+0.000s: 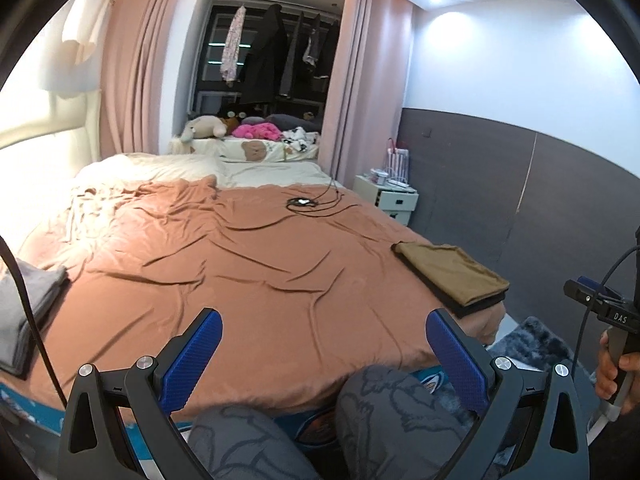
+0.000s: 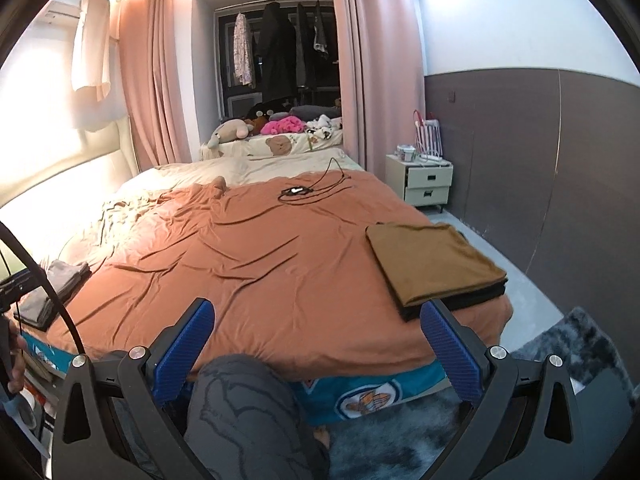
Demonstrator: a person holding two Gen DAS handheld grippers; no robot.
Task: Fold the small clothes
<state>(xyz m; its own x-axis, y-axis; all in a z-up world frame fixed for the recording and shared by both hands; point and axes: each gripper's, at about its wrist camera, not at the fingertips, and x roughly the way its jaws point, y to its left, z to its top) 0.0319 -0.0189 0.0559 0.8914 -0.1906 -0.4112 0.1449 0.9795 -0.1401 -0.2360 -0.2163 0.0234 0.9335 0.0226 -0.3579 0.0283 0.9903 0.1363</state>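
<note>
Both the left tool and right tool are spread wide, holding nothing, above the bed's near edge. Folded brown clothes sit at its right edge, grey clothes at the left, with bare sheet between.

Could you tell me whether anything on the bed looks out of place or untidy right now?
Mostly tidy: the brown folded stack and the grey folded pile sit square at opposite corners. The odd item is a phone with tangled black cables lying mid-bed, and the orange sheet is wrinkled. Both tongs hang open and empty.

Matt, wrinkled cloth bedspread; smooth folded brown cloth.
</note>
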